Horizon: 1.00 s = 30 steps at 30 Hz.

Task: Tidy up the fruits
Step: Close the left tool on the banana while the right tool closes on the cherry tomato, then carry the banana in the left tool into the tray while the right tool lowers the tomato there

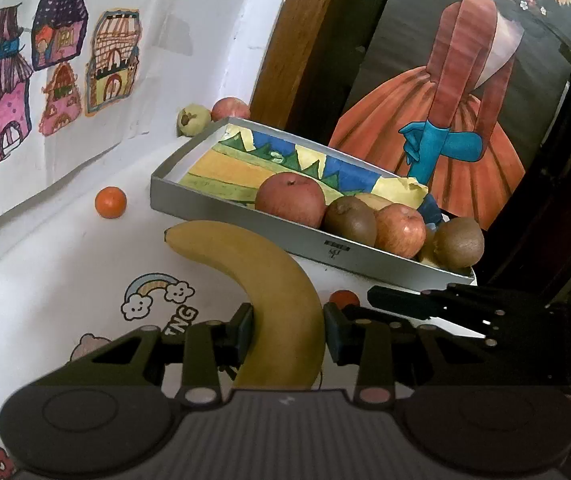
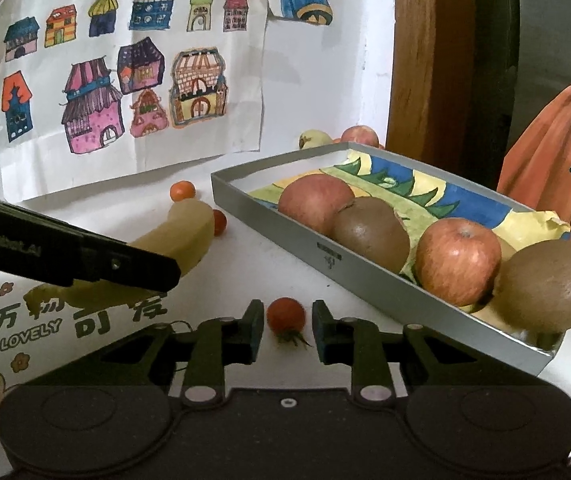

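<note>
A yellow banana (image 1: pixel 281 280) lies lengthwise between the fingers of my left gripper (image 1: pixel 288 332), which is shut on it. From the right wrist view the banana (image 2: pixel 183 230) shows behind a left finger (image 2: pixel 73 256). My right gripper (image 2: pixel 287 332) is open, its fingertips either side of a cherry tomato (image 2: pixel 286 315) on the table, with small gaps on both sides. The grey tray (image 2: pixel 365 276) stands to the right. It holds two red apples (image 2: pixel 457 264) and two kiwis (image 2: pixel 545 284) on a coloured drawing.
A small orange (image 1: pixel 110 202) and another cherry tomato (image 2: pixel 219 222) lie on the white table left of the tray. A pale green fruit (image 1: pixel 192 119) and an apple (image 1: pixel 229 109) sit behind the tray by the wall. A wooden frame (image 2: pixel 417 60) rises at the right.
</note>
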{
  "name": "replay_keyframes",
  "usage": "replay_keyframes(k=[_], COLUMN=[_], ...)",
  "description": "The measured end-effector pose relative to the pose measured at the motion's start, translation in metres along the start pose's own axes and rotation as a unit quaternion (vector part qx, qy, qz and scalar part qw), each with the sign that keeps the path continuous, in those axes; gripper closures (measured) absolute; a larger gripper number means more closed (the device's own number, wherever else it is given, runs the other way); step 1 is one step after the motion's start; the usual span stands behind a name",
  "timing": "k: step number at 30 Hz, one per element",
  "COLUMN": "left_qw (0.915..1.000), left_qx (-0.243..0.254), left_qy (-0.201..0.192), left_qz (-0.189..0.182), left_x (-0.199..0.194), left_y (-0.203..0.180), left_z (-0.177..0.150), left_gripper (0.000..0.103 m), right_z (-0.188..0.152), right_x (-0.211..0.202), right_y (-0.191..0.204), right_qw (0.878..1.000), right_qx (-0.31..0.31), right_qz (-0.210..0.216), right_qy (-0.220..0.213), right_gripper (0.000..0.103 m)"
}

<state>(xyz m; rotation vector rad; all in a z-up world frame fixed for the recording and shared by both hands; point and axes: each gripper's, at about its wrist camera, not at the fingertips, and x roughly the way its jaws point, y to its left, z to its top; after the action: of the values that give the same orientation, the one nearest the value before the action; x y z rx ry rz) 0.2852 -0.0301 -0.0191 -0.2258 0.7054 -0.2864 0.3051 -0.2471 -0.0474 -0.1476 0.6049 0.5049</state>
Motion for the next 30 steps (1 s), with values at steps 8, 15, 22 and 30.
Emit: replay_keyframes(k=[8,15,22,30], left_qw=[1.0,0.9999,0.9993,0.9969], left_qx=[0.001,0.003,0.008,0.02], left_qy=[-0.005,-0.014,-0.034,-0.074], left_qz=[-0.001,0.0,0.011,0.016], left_x=[0.0,0.0,-0.001,0.008], left_y=[-0.002,0.0,0.002,0.004], left_z=[0.001,0.007,0.019,0.039], left_gripper=[0.062,0.062,0.062,0.062], right_z=[0.002,0.0,0.006,0.025], right_x=[0.019,0.021,0.006,-0.015], right_y=[-0.004,-0.004,-0.005,-0.024], right_qw=[1.0,1.0,1.0,0.998], right_qx=[0.005,0.008,0.004,0.007], right_qz=[-0.003,0.003,0.004,-0.028], right_qy=[0.022,0.021,-0.009,-0.059], right_gripper=[0.072,0.077,0.077,0.077])
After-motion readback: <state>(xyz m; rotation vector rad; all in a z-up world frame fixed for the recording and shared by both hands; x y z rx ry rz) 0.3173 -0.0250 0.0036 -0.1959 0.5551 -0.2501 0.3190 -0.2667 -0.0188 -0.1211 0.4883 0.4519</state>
